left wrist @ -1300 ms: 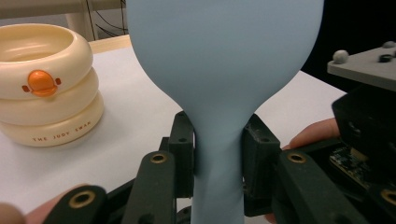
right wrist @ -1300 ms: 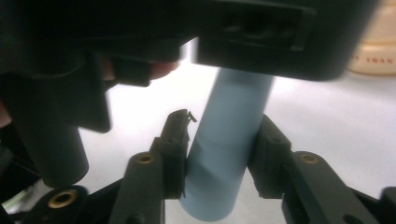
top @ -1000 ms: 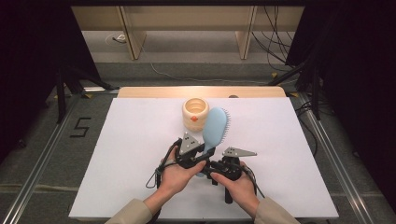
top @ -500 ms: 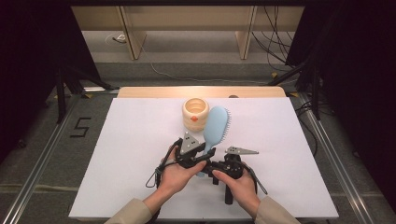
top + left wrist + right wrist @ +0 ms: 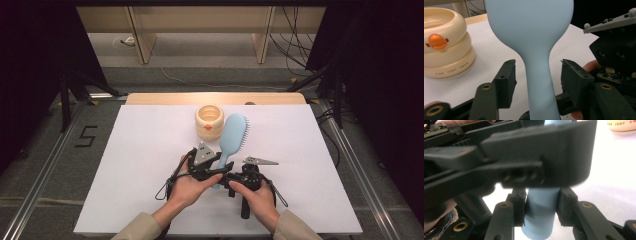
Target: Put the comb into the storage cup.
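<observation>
A light blue hairbrush [image 5: 235, 132] lies lengthwise mid-table, its head beside a cream ring-stacked pot with an orange duck bill [image 5: 209, 120]. My left gripper [image 5: 221, 164] straddles the brush's neck. In the left gripper view its jaws stand open [image 5: 537, 67], with a gap on either side of the handle [image 5: 536, 82]. My right gripper [image 5: 220, 181] comes in from the right at the handle's end. In the right gripper view its jaws [image 5: 541, 195] are shut on the blue handle [image 5: 540, 217]. The left gripper's black body [image 5: 524, 160] crosses just above.
The white table sheet [image 5: 140, 165] spreads wide to the left and right of the hands. The cream pot [image 5: 444, 50] stands close to the left of the brush head. A wooden edge [image 5: 215, 98] borders the far side, with cables on the floor beyond.
</observation>
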